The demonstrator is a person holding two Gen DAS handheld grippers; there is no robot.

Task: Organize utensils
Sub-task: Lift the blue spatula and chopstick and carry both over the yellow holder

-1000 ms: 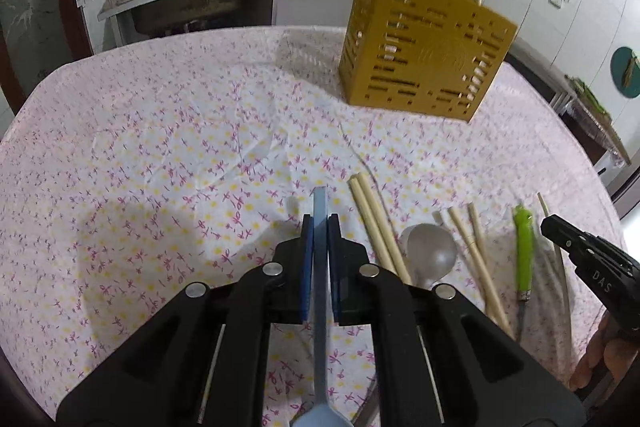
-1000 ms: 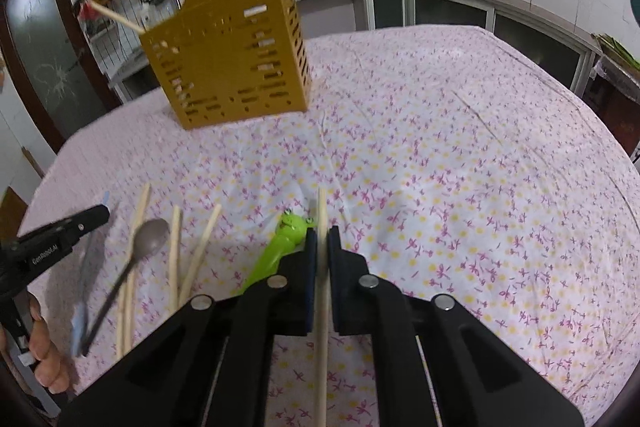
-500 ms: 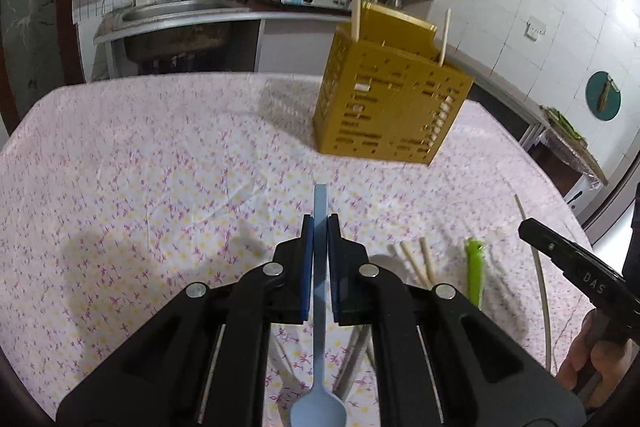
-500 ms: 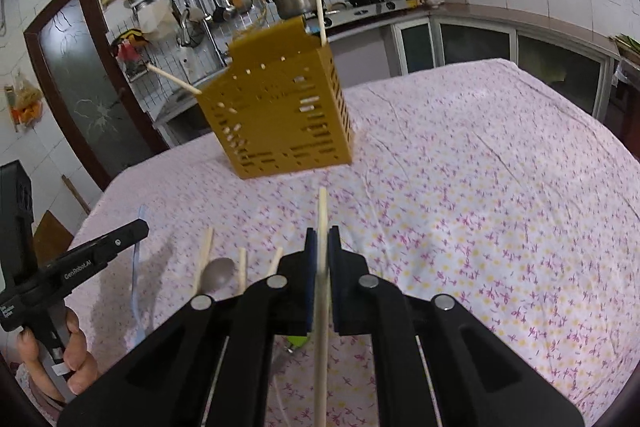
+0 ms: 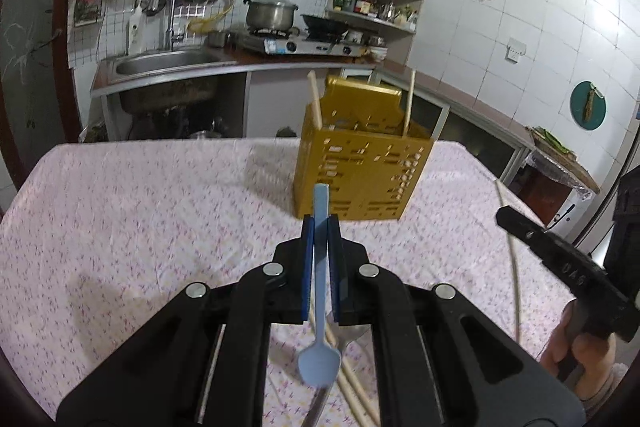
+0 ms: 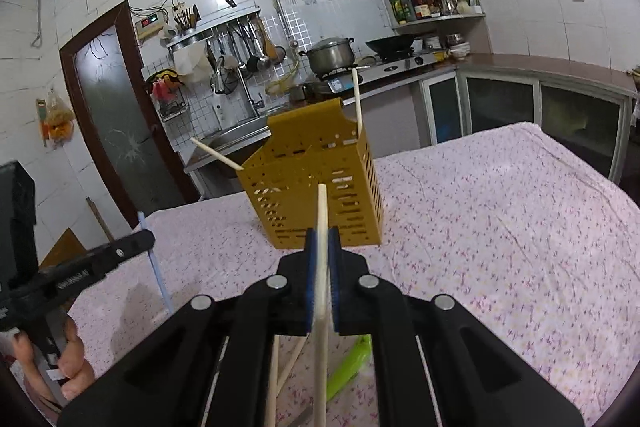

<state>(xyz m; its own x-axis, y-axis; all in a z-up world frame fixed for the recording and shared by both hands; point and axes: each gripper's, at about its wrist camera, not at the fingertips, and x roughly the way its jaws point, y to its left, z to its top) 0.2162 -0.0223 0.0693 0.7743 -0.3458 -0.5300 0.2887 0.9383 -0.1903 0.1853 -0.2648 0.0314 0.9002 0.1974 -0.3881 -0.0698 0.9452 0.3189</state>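
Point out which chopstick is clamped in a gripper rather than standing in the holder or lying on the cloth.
The chopstick between the pads of the right gripper, lifted clear of the tablecloth. Two others stand in the yellow holder; the rest lie on the cloth.

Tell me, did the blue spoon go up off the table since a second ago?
Yes. The blue spoon, clamped in the left gripper, has risen: its bowl now hangs above the chopsticks lying on the tablecloth, nearer the yellow holder's height.

chopsticks (image 5: pixel 352 383) on the table run behind the left hand-held gripper (image 5: pixel 320 231).
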